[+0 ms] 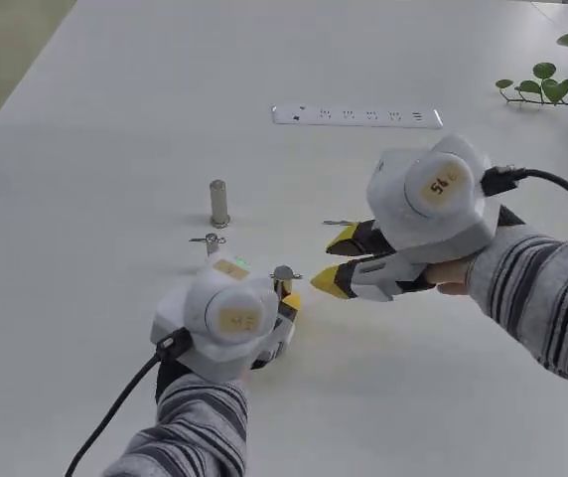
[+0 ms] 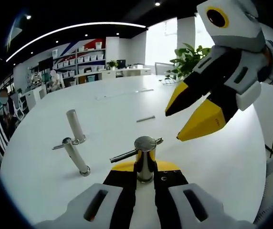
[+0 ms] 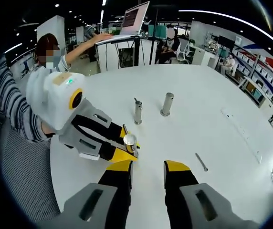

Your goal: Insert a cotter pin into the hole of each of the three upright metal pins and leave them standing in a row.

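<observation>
Three metal pins stand on the white table [image 1: 115, 149]. My left gripper [image 1: 284, 298] [image 2: 145, 172] is shut on the nearest pin [image 1: 283, 277] [image 2: 145, 160] [image 3: 130, 143], which has a cotter pin [image 2: 126, 154] through its head. The middle pin [image 1: 211, 241] [image 2: 75, 155] [image 3: 138, 112] also carries a cotter pin. No cotter pin sits in the far pin [image 1: 218, 203] [image 2: 74, 126] [image 3: 167, 104]. A loose cotter pin [image 1: 339, 223] [image 2: 146, 118] [image 3: 201, 162] lies flat on the table. Just right of the held pin, my right gripper [image 1: 329, 263] [image 3: 148, 172] [image 2: 194, 114] hovers open and empty.
A white power strip [image 1: 356, 116] lies at the back of the table. Green plant leaves [image 1: 557, 84] reach in at the far right. Cables trail from both grippers. People stand at desks beyond the table in the right gripper view.
</observation>
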